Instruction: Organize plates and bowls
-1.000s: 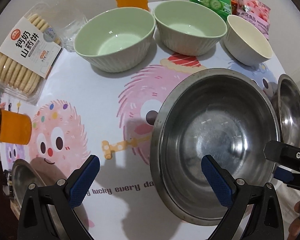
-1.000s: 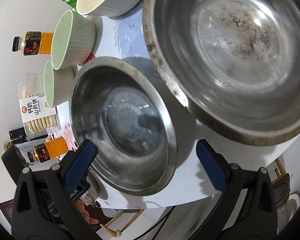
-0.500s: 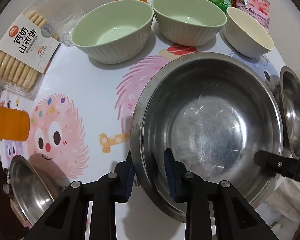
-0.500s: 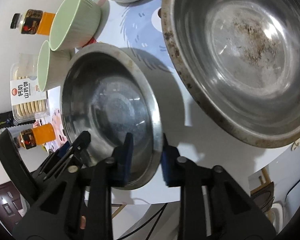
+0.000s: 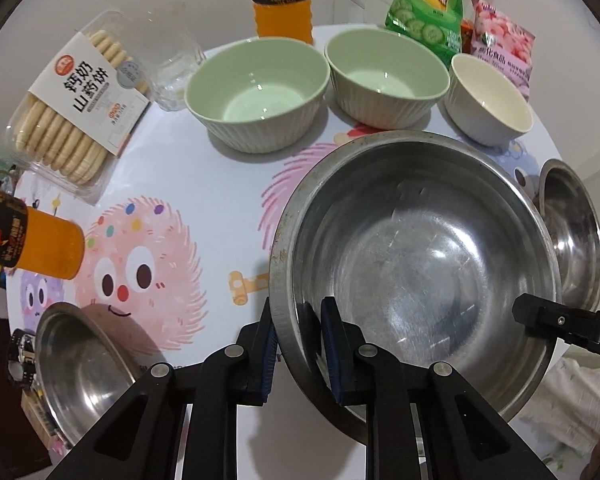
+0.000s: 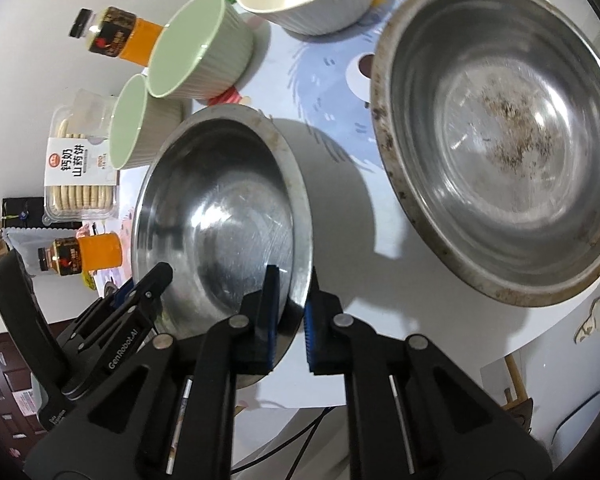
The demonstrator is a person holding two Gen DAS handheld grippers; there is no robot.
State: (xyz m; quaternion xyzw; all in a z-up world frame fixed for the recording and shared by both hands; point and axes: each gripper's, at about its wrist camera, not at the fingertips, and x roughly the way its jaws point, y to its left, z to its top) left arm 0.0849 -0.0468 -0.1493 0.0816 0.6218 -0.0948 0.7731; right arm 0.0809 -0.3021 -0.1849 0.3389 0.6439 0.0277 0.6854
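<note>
A steel bowl (image 5: 420, 264) is gripped at opposite sides of its rim and held above the table. My left gripper (image 5: 298, 344) is shut on its near-left rim. My right gripper (image 6: 290, 312) is shut on the rim of the same steel bowl (image 6: 220, 220). A larger stained steel bowl (image 6: 500, 132) sits at the right in the right wrist view and shows at the right edge of the left wrist view (image 5: 576, 236). Two green ribbed bowls (image 5: 256, 92) (image 5: 386, 80) and a white bowl (image 5: 490, 100) stand in a row at the back.
A third steel bowl (image 5: 76, 364) sits at the table's near-left edge. A biscuit pack (image 5: 76, 108), two orange drink bottles (image 5: 280, 0) (image 5: 36, 244), a green crisp bag (image 5: 428, 8) and a pink snack bag (image 5: 504, 44) ring the table.
Both grippers closed from wide open onto the steel bowl's rim, then lifted it off the table. The camera views rose and the bowl tilted slightly.
</note>
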